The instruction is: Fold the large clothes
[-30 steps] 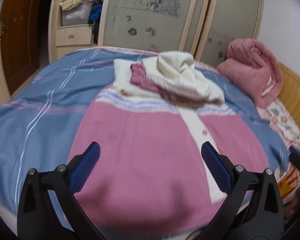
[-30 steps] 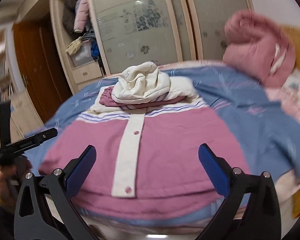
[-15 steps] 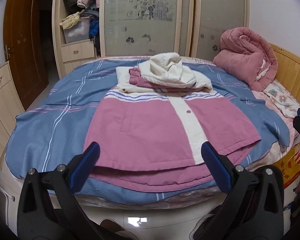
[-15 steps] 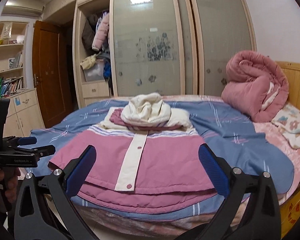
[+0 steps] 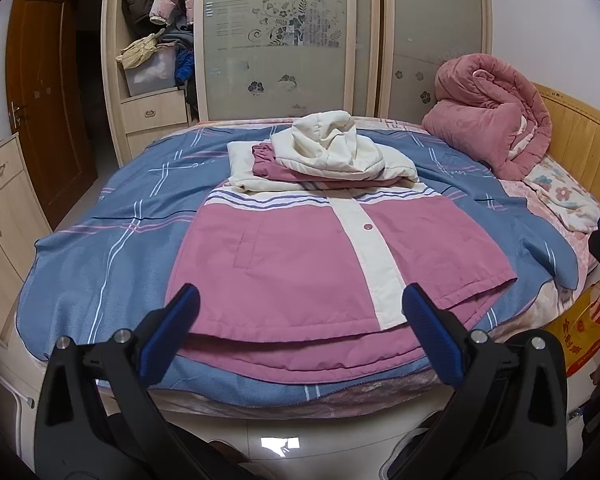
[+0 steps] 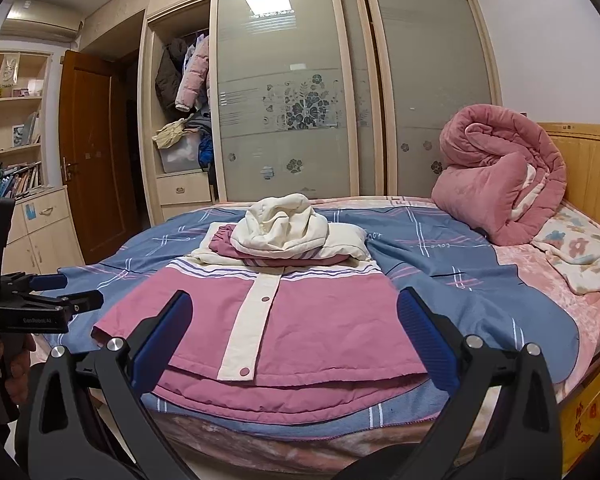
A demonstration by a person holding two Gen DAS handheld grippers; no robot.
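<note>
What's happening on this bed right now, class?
A person holds a left gripper and a right gripper, both open and empty, back from the bed's near edge. The pink jacket lies flat on the blue blanket, its sleeves and cream hood folded onto the chest.

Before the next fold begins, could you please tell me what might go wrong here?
The pink jacket has its hem near the bed's front edge, over the blue blanket; a jaw closing there might pinch both. Lifting the hem toward the collar could also topple the cream hood and sleeves piled loosely on top.
</note>
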